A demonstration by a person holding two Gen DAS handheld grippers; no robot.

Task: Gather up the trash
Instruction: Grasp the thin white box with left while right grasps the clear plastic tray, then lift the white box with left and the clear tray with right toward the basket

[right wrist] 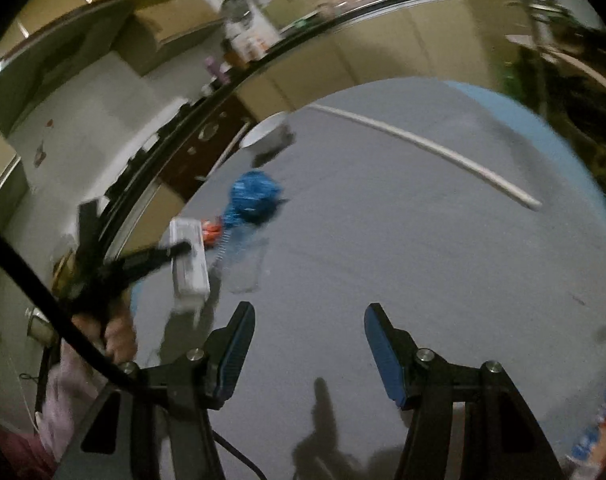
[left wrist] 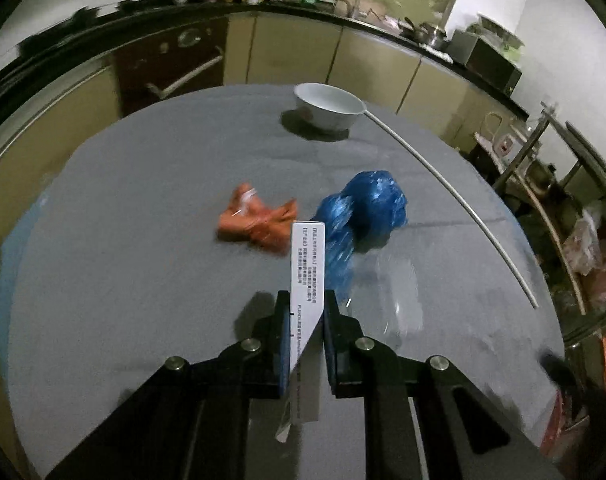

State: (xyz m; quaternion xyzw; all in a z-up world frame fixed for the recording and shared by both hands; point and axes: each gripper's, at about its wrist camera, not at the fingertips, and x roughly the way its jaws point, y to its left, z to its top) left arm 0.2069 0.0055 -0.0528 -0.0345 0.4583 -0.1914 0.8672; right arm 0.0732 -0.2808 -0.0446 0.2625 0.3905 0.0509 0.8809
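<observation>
White bowl sits far ahead of the left gripper, inside not visible. Left gripper is clamped on a white box, lifted off the grey table. Just beyond its tips: orange wrapper, blue bag, clear plastic. White rod to the right. Right gripper jaws apart, holding nothing.

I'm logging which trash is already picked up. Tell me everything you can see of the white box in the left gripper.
The white box is a slim, flat carton, apparently cardboard, with small dark print on its narrow face and a loose flap hanging at its near end. The left gripper pinches it between both blue pads, lifted clear of the grey table. It points forward towards the blue plastic bag. From the right wrist view it appears as a blurred pale oblong, seemingly touched only by the fingers.
</observation>
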